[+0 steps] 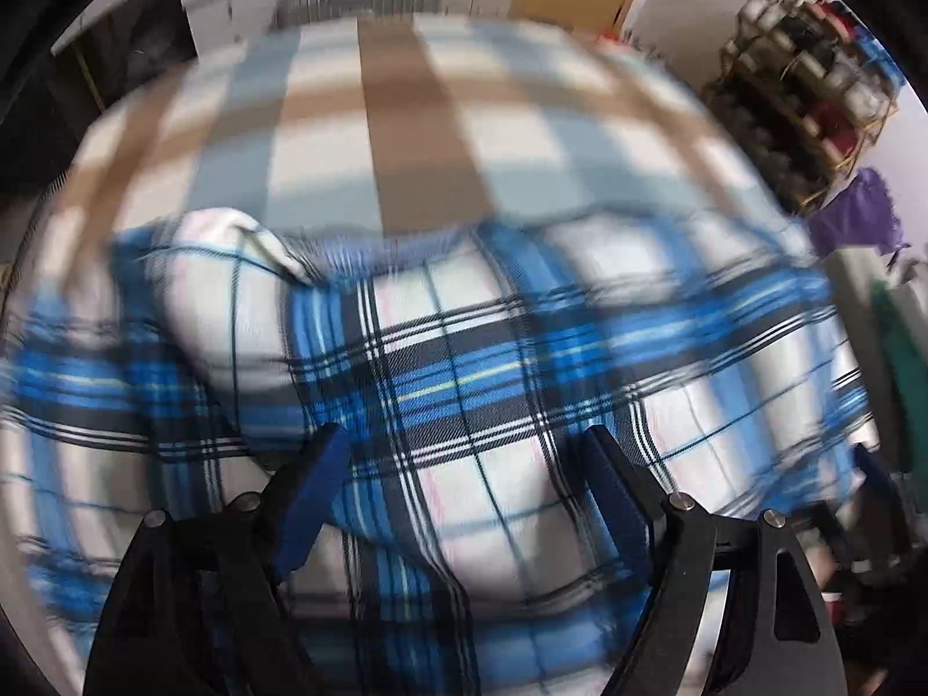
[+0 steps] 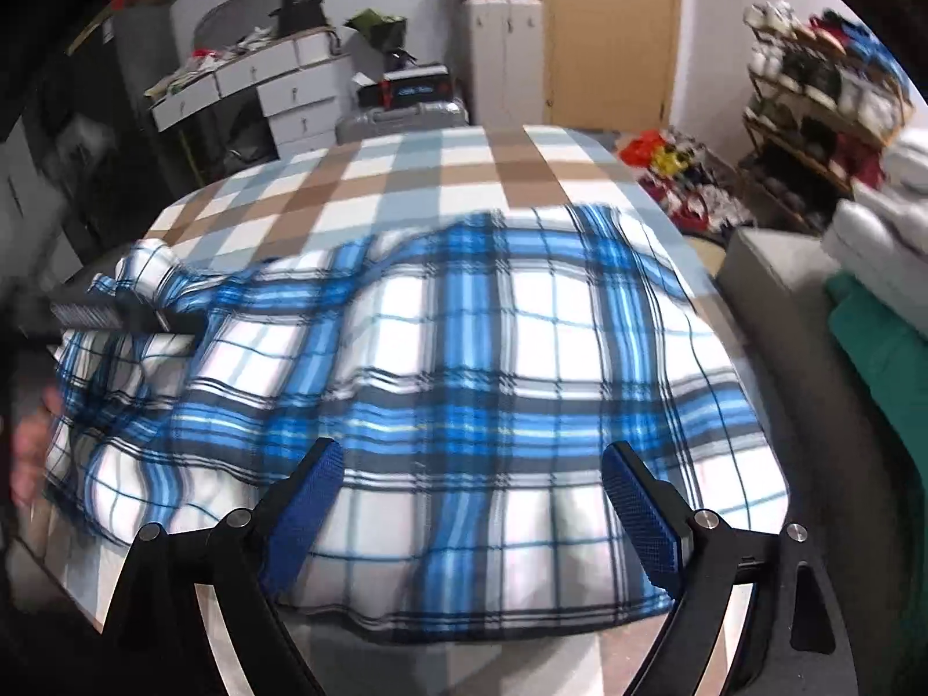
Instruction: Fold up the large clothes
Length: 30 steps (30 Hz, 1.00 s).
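A large blue, white and black plaid shirt (image 2: 464,383) lies spread on a table with a brown, blue and white checked cloth (image 2: 441,174). It fills the left wrist view (image 1: 464,359), blurred by motion. My left gripper (image 1: 464,441) is open just above the cloth, its blue pads wide apart with nothing between them. My right gripper (image 2: 470,464) is open above the shirt's near edge, empty. The left gripper's body (image 2: 116,313) shows at the shirt's left end in the right wrist view, over a bunched sleeve (image 2: 145,267).
A shoe rack (image 2: 823,98) stands at the right wall. Folded white and green cloth (image 2: 870,267) is stacked at the right. Drawers (image 2: 278,93), a suitcase (image 2: 400,116) and a wooden door (image 2: 609,29) lie beyond the table's far edge.
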{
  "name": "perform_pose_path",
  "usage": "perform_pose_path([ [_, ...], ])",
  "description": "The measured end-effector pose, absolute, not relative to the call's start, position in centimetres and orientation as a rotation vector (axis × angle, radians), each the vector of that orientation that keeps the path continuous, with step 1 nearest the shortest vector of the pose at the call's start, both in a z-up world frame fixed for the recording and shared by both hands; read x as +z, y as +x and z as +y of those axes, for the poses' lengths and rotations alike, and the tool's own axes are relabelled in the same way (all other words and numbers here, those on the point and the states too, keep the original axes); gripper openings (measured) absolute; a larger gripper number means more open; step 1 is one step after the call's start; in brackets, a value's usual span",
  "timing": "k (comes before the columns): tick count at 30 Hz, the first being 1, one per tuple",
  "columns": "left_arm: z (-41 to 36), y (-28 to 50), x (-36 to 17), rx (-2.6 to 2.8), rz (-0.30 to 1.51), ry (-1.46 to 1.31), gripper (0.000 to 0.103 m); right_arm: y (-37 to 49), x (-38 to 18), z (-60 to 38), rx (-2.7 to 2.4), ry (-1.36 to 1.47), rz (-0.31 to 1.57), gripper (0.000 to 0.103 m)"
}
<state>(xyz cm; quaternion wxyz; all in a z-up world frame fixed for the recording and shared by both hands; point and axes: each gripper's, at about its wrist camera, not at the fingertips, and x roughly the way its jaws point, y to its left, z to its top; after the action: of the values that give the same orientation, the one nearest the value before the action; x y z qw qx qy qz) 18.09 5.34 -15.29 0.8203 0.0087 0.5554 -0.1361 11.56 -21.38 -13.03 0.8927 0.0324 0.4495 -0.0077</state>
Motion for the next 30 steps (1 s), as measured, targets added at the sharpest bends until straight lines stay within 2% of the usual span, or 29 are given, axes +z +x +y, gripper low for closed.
perform_pose_path([
  [1, 5.1, 17.5, -14.8, -0.305, 1.131, 0.069, 0.083, 11.2, -13.1, -21.5, -0.023, 0.058, 0.94, 0.091],
  [3, 4.8, 17.0, -14.6, -0.297, 1.137, 0.115, 0.083, 11.2, -13.5, -21.1, -0.036, -0.003, 0.956, 0.091],
  [6, 5.1, 15.6, -13.1, -0.269, 1.186, 0.026, 0.083, 10.9, -13.2, -20.9, -0.076, -0.052, 0.931, 0.091],
  [8, 4.5, 13.4, -11.5, -0.37, 1.154, -0.002, 0.083, 10.3, -11.9, -21.0, -0.077, -0.034, 0.872, 0.091],
  [11, 3.2, 10.1, -11.6, -0.422, 1.142, 0.15, 0.084, 9.4, -10.8, -20.2, 0.045, 0.025, 0.81, 0.091],
  [15, 2.0, 9.1, -15.8, -0.397, 1.214, 0.246, 0.084, 10.8, -14.4, -17.0, 0.091, -0.132, 0.973, 0.091],
  [18, 2.0, 8.5, -16.0, -0.402, 1.145, 0.283, 0.091, 11.5, -15.8, -16.8, 0.116, -0.126, 1.03, 0.091],
  [21, 2.1, 8.3, -15.6, -0.409, 1.152, 0.272, 0.091, 11.5, -15.5, -18.2, 0.123, -0.042, 1.048, 0.091],
  [24, 3.0, 9.1, -14.5, -0.405, 1.15, 0.209, 0.091, 9.4, -13.1, -21.2, 0.058, 0.104, 0.975, 0.091],
  [27, 3.8, 9.0, -13.4, -0.412, 1.131, 0.146, 0.091, 5.4, -11.3, -25.8, 0.101, 0.444, 0.888, 0.093],
  [30, 3.4, 8.9, -14.2, -0.422, 1.125, 0.174, 0.091, 2.8, -12.4, -29.3, 0.116, 0.751, 0.875, 0.094],
])
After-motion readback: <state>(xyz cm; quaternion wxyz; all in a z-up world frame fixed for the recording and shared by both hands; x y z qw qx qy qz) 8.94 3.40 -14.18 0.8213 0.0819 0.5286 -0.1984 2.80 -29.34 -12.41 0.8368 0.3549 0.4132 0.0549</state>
